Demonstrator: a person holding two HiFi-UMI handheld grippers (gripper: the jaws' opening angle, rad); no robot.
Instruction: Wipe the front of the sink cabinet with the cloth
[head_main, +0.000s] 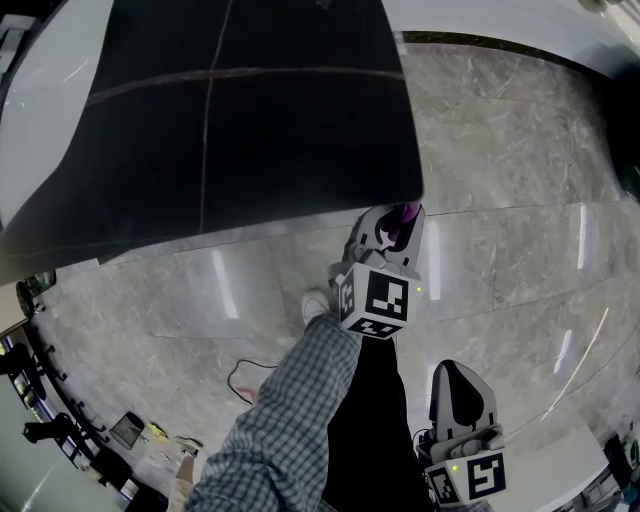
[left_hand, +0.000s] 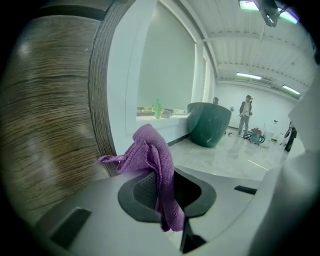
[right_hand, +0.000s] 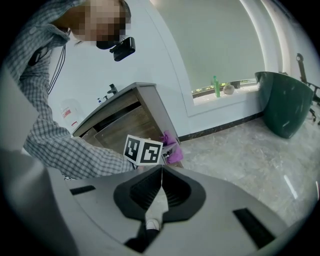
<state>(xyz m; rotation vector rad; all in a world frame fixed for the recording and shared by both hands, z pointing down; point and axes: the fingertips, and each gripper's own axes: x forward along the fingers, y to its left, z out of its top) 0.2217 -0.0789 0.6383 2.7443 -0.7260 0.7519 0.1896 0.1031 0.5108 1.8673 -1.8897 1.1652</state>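
Observation:
The sink cabinet fills the top of the head view as a dark front; its wood grain is close on the left of the left gripper view. My left gripper is shut on a purple cloth at the cabinet's lower right corner. The cloth bunches up out of the jaws and hangs down between them. My right gripper hangs lower and nearer me over the floor, shut on nothing. It looks at the left gripper's marker cube, the cloth and the cabinet.
Glossy marble floor spreads right of the cabinet. A dark green tub stands by the far wall, with a green bottle on the sill. A thin cable and gear lie at lower left. A person stands far off.

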